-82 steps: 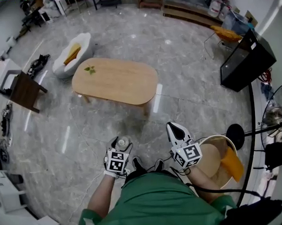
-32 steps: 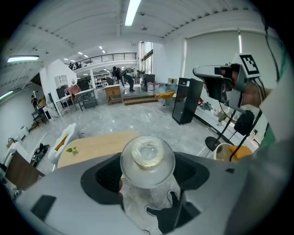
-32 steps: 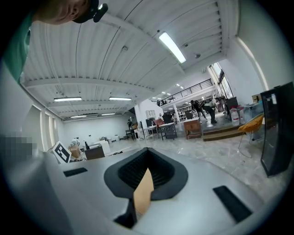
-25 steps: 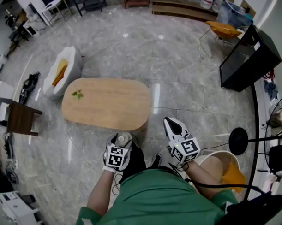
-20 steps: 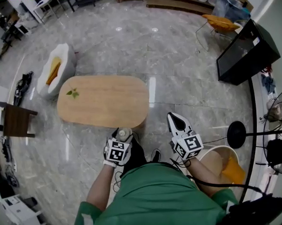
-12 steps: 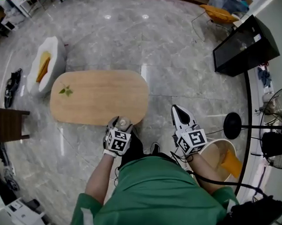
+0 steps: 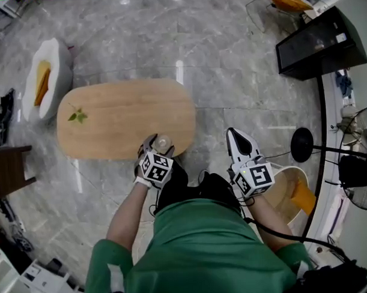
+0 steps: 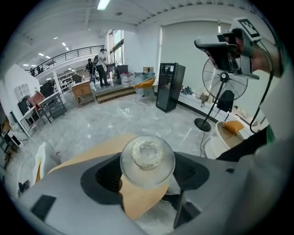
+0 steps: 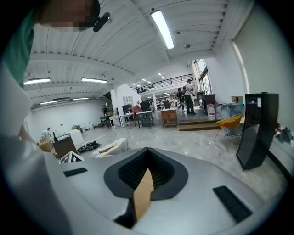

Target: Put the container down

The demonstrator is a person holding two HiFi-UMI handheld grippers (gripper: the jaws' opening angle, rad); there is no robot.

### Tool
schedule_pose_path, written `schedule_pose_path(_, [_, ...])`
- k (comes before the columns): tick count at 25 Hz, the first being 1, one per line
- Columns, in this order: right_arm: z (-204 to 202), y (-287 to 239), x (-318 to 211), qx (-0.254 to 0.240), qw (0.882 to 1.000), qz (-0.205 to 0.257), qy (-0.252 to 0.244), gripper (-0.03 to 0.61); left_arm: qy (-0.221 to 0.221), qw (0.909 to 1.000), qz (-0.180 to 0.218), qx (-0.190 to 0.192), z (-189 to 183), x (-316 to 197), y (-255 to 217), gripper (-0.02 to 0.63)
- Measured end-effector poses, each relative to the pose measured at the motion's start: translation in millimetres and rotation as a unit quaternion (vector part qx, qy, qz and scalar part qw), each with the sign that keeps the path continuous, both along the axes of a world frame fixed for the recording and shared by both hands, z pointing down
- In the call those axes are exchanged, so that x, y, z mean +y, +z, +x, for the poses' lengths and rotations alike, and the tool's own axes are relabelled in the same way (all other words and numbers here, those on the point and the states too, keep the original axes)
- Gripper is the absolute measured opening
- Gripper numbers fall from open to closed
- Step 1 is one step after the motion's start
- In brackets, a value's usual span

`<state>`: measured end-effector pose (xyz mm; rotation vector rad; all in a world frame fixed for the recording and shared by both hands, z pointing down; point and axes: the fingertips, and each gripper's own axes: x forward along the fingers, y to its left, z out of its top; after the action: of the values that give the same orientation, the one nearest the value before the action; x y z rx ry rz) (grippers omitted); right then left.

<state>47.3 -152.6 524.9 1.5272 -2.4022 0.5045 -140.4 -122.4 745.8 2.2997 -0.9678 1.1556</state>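
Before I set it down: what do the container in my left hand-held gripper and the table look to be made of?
Container: clear glass or hard plastic with a glossy surface. The tan of the table shows through its wall, but I cannot tell which of the two it is. Table: light wood or wood-look laminate, a smooth, even tan top with rounded ends.
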Motion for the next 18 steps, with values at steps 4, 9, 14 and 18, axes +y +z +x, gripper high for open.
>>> schedule_pose_path(4, [3.2, 20.1, -21.0, 0.006, 1.0, -0.008, -0.005, 0.014, 0.008, 1.0, 0.004, -0.002, 10.3, -31.4, 23.2, 0.338])
schedule_pose_path(9, [5.6, 60.5, -37.5, 0.004, 0.999, -0.027, -0.036, 0.014, -0.018, 0.9998, 0.006, -0.003, 18.5, -61.2, 56.5, 0.338])
schedule_pose_path(14, [8.0, 107.1, -52.6, 0.001, 0.996, -0.06, -0.064, 0.014, -0.052, 0.9986, 0.0, -0.009, 20.4, -88.9, 99.8, 0.338])
schedule_pose_path(18, [13.4, 140.2, -62.1, 0.001, 0.994, -0.081, -0.074, 0.014, -0.057, 0.9981, -0.009, -0.021, 21.6, -107.8, 144.4, 0.339])
